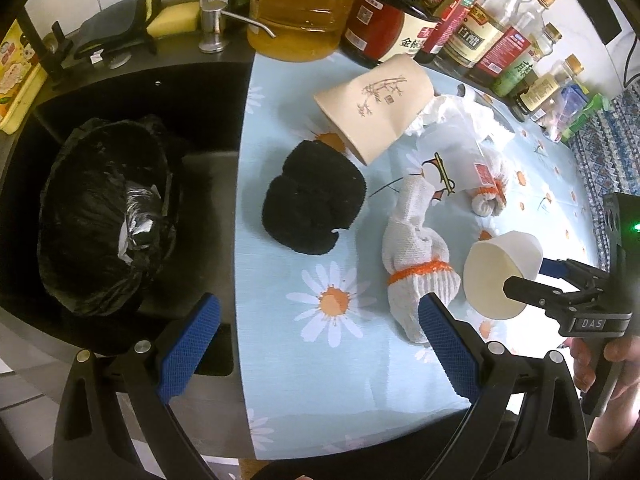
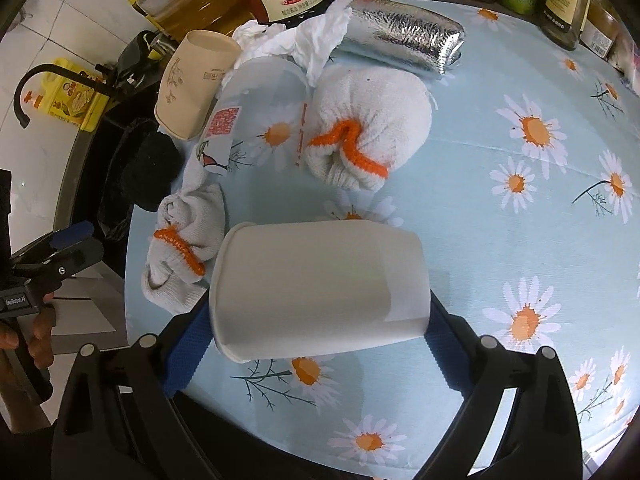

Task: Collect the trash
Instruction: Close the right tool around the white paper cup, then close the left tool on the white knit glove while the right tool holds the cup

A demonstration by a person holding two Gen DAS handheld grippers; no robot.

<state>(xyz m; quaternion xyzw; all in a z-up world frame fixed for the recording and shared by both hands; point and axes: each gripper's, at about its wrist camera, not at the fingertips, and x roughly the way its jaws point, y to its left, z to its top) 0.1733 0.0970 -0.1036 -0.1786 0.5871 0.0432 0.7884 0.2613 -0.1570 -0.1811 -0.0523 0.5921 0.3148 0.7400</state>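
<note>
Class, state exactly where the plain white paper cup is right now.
The white paper cup lies sideways between the right gripper fingers, beside the nearer rolled glove.

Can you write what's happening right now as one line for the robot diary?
step: collecting trash | right gripper: shut on white paper cup, cup on its side | left gripper: open, holding nothing | black trash bag: in sink, open

This is a home kitchen. A dark sink (image 1: 132,80) sits in the counter, with a black faucet (image 2: 52,80) and a metal soap-dispenser pump (image 1: 212,20) at its rim, a yellow sponge (image 1: 172,20) and a grey cloth (image 1: 112,26) beside it. Along the tiled wall stand a jug of cooking oil (image 1: 296,12), soy sauce bottles (image 1: 384,28) and a vinegar bottle (image 1: 476,36). A daisy-print cover (image 2: 520,208) lies over the worktop.
</note>
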